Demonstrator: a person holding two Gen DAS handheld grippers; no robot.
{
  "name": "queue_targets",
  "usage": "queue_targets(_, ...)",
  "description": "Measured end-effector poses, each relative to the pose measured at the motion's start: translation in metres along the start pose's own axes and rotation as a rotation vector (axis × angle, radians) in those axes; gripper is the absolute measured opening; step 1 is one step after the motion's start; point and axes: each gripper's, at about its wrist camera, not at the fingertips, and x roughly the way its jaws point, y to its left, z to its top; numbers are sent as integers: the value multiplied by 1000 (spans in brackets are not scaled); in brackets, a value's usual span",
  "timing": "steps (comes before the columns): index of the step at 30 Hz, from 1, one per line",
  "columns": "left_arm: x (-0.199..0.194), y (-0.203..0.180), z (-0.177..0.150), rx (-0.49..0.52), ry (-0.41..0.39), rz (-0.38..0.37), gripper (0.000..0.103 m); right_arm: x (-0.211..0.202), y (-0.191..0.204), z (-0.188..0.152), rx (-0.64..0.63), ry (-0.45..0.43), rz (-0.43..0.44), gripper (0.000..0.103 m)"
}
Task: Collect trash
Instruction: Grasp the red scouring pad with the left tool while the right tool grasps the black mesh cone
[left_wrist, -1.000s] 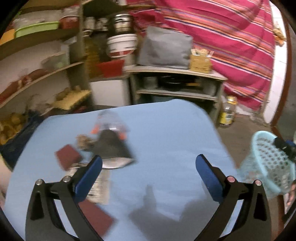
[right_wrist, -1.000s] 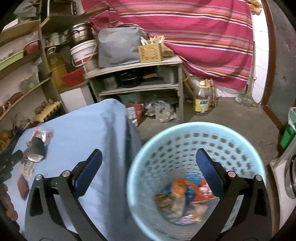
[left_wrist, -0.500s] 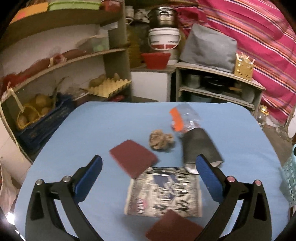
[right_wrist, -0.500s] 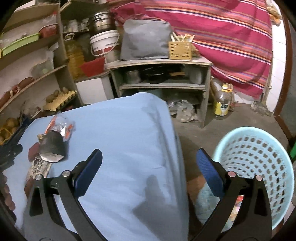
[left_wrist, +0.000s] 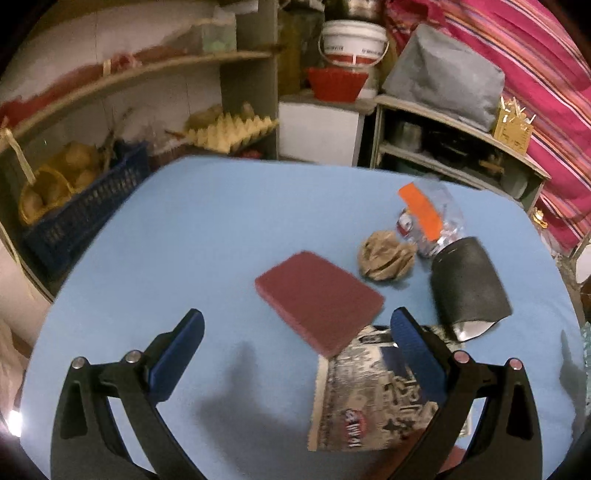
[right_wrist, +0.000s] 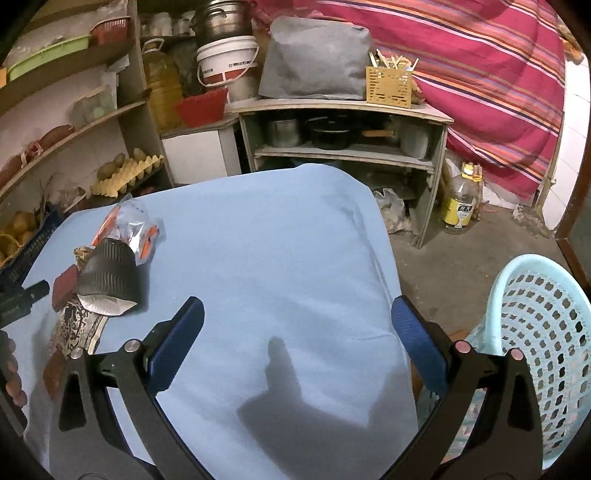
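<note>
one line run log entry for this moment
left gripper: open over maroon pad | right gripper: open, empty | basket: beside table

Cluttered storeroom, dimly lit. Bench (right_wrist: 258, 240) draped in pale blue cloth. Behind it, a low grey shelf unit (right_wrist: 343, 110) holding pots, topped with a grey bag (right_wrist: 314, 55) and a yellow slotted holder (right_wrist: 388, 87). Striped red curtain (right_wrist: 480, 74) hung to the right. Curved wall shelves (left_wrist: 147, 74) at left, with an egg tray (left_wrist: 229, 129) and a blue crate (left_wrist: 81, 206) below. White bucket (right_wrist: 227, 59) stacked above. Bare concrete floor (right_wrist: 480, 251), oil bottle (right_wrist: 460, 206) standing on it.
</note>
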Motion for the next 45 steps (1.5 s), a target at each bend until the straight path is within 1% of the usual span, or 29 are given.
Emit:
queue_targets(6,22,4,1,-19,53,-10,99,12,6,1,0,30,18,99)
queue_targets(13,42,-13,11,10,85,-41,99,21,16,2,-20,36,8,99)
queue_targets(17,54,-18,13,-1,116,-28,99,25,21,2,-35,45,13,99)
queue_targets(20,60,-18,15,-21,139,-45,99,25,23,3,-41,47,11,99)
queue_targets(23,64,-16,13,-32,155,-29,98,25,26,3,-43,49,19,99)
queue_targets(26,62,-13,11,-31,149,-34,97,24,34,1,-62,49,26,99)
queue_targets(29,60,-11,10,-23,139,-25,87,23,43,0,-81,48,33,99)
queue_targets(33,57,-4,9,-25,136,-43,86,21,58,-2,-101,45,45,99)
queue_targets(36,52,0,9,-22,130,-45,86,18,75,1,-114,36,73,99)
queue_targets(40,39,8,11,-15,99,-52,86,16,103,6,-144,15,112,99)
queue_targets(45,20,24,14,-9,54,-47,86,29,139,14,-174,28,114,99)
